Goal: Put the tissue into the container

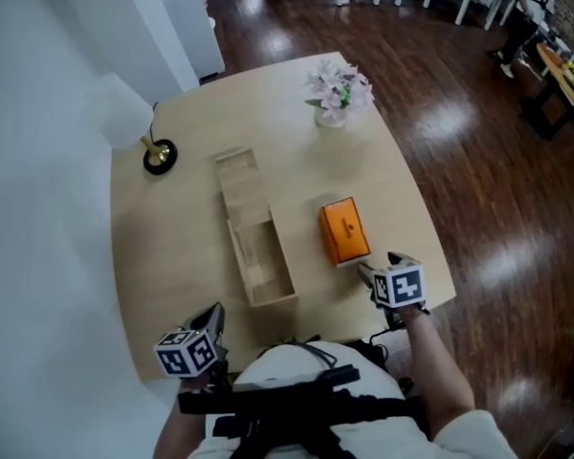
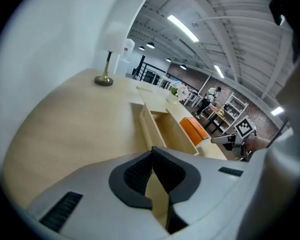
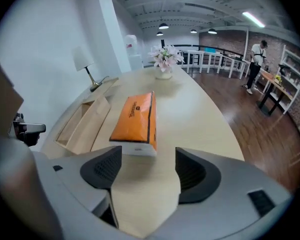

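An orange tissue pack (image 1: 343, 229) lies flat on the round wooden table (image 1: 182, 256), right of a long open wooden container (image 1: 256, 244). My right gripper (image 1: 371, 273) hovers just off the pack's near end, jaws open and wide apart, nothing between them. In the right gripper view the tissue pack (image 3: 136, 120) lies just beyond the right gripper (image 3: 142, 166). My left gripper (image 1: 213, 321) is at the table's near edge, left of the container; in the left gripper view the left gripper (image 2: 151, 171) has its pads together at the tips, holding nothing, with the container (image 2: 162, 129) ahead.
The container's flat lid (image 1: 238, 175) lies at its far end. A small table lamp (image 1: 153, 151) stands at the left edge, a vase of pale flowers (image 1: 337, 92) at the far side. A white wall borders the left; dark wood floor surrounds the table.
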Action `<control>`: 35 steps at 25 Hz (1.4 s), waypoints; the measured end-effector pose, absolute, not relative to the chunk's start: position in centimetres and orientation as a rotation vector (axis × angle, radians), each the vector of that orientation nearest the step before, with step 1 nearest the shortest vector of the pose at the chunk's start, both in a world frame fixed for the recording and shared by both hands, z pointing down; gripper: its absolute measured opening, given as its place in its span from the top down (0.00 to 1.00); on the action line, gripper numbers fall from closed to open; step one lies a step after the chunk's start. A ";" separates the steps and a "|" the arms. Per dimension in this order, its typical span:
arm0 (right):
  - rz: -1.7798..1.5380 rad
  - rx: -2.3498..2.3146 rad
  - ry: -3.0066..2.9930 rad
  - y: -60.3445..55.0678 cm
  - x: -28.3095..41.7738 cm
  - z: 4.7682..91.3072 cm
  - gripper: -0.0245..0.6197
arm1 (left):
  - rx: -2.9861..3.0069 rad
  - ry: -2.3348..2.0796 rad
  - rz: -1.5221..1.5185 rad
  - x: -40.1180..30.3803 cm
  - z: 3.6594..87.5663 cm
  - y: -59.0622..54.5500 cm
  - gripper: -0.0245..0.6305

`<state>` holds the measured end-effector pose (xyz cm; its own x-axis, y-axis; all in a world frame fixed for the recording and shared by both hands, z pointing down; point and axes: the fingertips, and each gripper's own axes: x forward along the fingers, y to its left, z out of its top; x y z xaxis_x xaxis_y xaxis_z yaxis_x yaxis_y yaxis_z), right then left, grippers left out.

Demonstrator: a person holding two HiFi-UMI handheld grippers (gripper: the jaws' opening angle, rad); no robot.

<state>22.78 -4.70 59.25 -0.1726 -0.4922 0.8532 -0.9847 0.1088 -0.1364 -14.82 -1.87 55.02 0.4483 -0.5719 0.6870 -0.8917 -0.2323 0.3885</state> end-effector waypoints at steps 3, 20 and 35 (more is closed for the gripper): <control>0.943 1.475 -1.800 -6.8 22.3 57.7 0.38 | 1.971 -1.206 0.469 -13.4 53.5 -2.2 0.95; 0.961 1.305 -1.784 -15.4 17.8 61.6 0.23 | 2.059 -1.163 0.442 -10.2 51.1 -0.9 0.87; 1.138 1.205 -1.763 -15.3 17.1 65.7 0.23 | 2.051 -1.168 0.486 -9.9 51.2 -0.1 0.87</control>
<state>17.11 -15.33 65.70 -0.3163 -0.3246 0.8914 -0.9460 0.1786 -0.2706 -9.91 -0.13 51.23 0.5196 -0.5844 0.6233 -0.8540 -0.3344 0.3985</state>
